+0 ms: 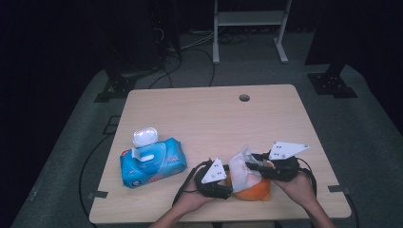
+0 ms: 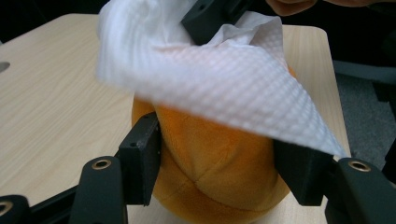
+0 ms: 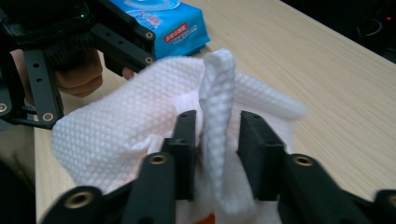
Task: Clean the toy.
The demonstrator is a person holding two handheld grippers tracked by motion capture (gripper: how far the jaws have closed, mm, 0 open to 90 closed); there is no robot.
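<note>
High view: the worktop (image 1: 199,114) carries, at its near edge, an orange plush toy (image 1: 254,190) with a white wet wipe (image 1: 243,167) draped over its top, set between the two grippers. Left gripper (image 1: 227,184) comes in from the toy's left side; in the left gripper view its fingers (image 2: 140,156) stand about halfway apart and press on both flanks of the orange plush toy (image 2: 210,163), clenched on it. Right gripper (image 1: 252,164) sits over the toy from the right. In the right gripper view its fingers (image 3: 184,140) are released: a raised fold of the wipe (image 3: 217,116) stands between them, close against one finger and with a clear gap to the other. Well apart, toward the worktop's left side, lies a blue pack of wipes (image 1: 152,164) with its white lid (image 1: 145,136) flipped open. Nothing lies between the pack and the toy.
</note>
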